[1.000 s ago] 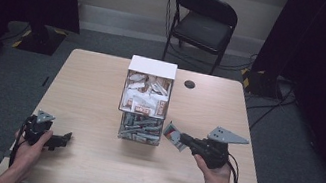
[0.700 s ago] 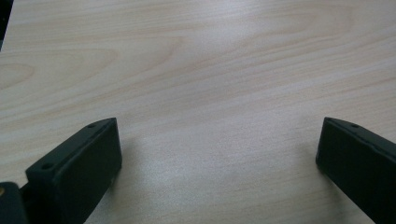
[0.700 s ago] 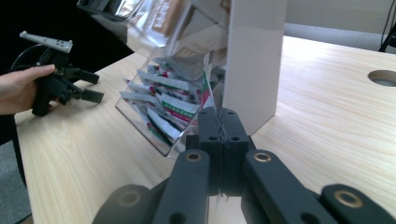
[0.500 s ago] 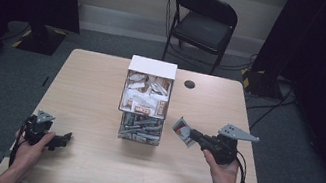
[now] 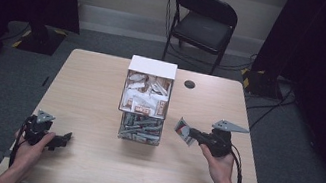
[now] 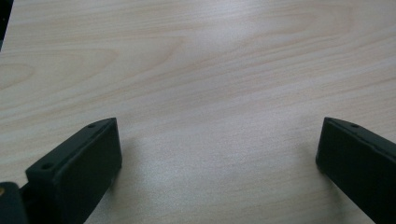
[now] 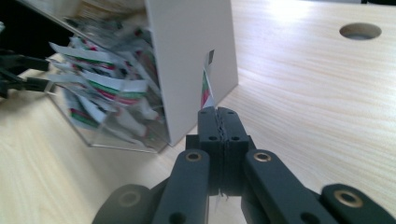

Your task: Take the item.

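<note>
A two-tier clear display box (image 5: 145,99) with a white top stands at the table's middle, full of small sachets (image 5: 145,96). My right gripper (image 5: 192,135) is held a little above the table to the right of the box, shut on one white, red and green sachet (image 5: 182,129). In the right gripper view that sachet (image 7: 207,83) stands edge-on between the closed jaws, close to the box's white side wall (image 7: 196,56). My left gripper (image 5: 63,139) rests low near the front left of the table, jaws wide apart over bare wood (image 6: 210,93), holding nothing.
A round cable hole (image 5: 189,84) is in the table behind the right gripper. A black folding chair (image 5: 203,25) stands beyond the far edge. Dark curtains flank the room. Bare wood (image 5: 94,94) lies left of the box.
The right gripper has lifted and swung away to the right of the box's lower tier with the sachet in it. The left gripper has stayed put.
</note>
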Tool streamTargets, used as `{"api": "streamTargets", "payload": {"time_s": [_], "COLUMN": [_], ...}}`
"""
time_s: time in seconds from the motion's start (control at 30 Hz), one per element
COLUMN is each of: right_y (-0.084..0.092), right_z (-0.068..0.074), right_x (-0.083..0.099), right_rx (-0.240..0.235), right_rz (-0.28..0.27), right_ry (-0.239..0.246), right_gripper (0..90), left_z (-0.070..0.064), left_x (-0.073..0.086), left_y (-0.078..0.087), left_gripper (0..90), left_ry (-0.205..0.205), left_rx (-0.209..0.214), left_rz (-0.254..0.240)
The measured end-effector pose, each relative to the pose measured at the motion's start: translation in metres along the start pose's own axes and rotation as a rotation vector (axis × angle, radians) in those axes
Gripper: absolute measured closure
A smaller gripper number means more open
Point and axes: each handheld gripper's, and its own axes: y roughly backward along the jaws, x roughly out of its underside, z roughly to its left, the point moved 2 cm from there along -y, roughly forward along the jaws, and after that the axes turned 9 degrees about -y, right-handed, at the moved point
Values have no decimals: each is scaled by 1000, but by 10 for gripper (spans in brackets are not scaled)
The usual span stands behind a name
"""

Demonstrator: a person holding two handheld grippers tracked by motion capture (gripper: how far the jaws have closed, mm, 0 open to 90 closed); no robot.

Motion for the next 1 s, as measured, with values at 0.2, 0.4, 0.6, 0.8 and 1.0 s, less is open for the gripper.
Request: {"api": "streamTargets", "payload": {"time_s": [0.2,0.4,0.6,0.8,1.0], "right_y": [-15,-28,-38,-44,-50], "right_z": [-9,-15,-20,-29,-36], "right_x": [6,10,13,13,15], "right_rx": [12,20,26,47,67], "right_rz": [33,67,91,95,99], "right_ry": [-8,-23,-45,-59,-69], "right_gripper": [895,895,895,894,893], "left_z": [0,0,0,0,0], "left_x": [0,0,0,0,0], "left_y": [0,0,0,0,0], "left_gripper": [0,0,0,0,0], "left_ry": [1,1,1,1,1], "left_rx": [1,1,-1,-1,0], "left_rz": [1,1,-2,-2,-2]}}
